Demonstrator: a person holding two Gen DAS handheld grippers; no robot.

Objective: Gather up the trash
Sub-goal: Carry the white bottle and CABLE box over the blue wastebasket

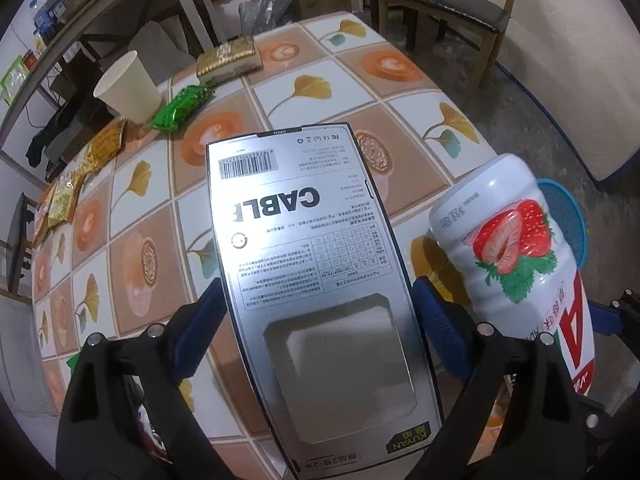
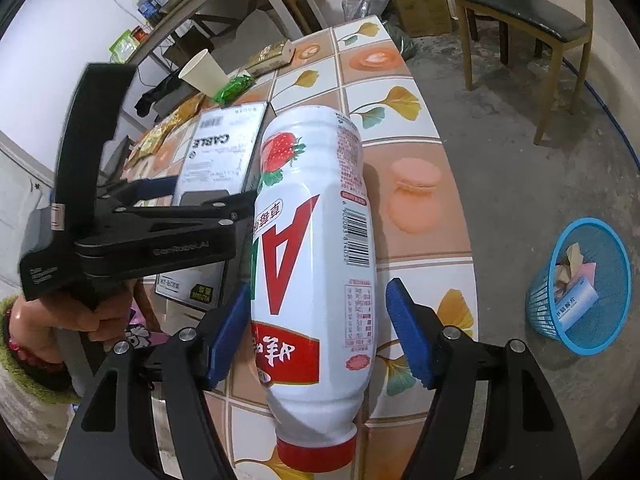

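The left gripper (image 1: 316, 320) clamps a silver cable box (image 1: 312, 264) at mid-frame, above the patterned table (image 1: 360, 80). In the right wrist view the right gripper (image 2: 320, 332) has the white strawberry bottle (image 2: 316, 264) between its blue pads (image 2: 408, 332); the left pad seems to touch, the right shows a small gap, so whether it grips I cannot tell. A blue basket (image 2: 540, 304) with paper scraps sits on the floor at lower right.

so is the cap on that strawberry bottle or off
On. The red cap sits on the neck of the strawberry bottle, which points cap-end toward the camera between the right gripper fingers. How tightly it is screwed, cannot tell.
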